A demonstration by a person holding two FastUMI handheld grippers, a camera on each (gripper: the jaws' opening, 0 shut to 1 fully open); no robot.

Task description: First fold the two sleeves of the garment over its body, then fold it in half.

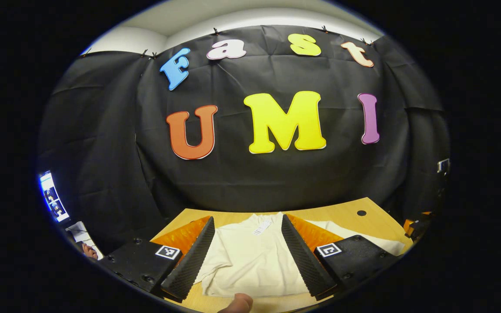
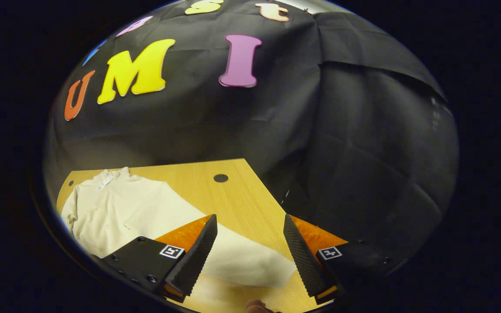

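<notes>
A cream long-sleeved garment (image 1: 255, 261) lies flat on the wooden table (image 1: 346, 211), collar and tag (image 1: 261, 227) toward the booth wall. My left gripper (image 1: 247, 221) hovers open above its body, one finger over each side of the chest. One sleeve (image 1: 363, 237) stretches out to the right; the other sleeve (image 1: 215, 267) lies bunched against the body's left edge. In the right gripper view the garment (image 2: 115, 208) lies to the left. Its long sleeve (image 2: 242, 261) runs out between the fingers of my open right gripper (image 2: 249, 217), which is held above it.
The table has a small round hole (image 2: 221, 178) near its far edge, which meets the black cloth wall. A lit screen (image 1: 52, 195) and papers (image 1: 81, 237) sit off the table's left. A person's fingertip (image 1: 237, 304) shows at the bottom rim. Bare wood (image 2: 233, 195) lies right of the garment.
</notes>
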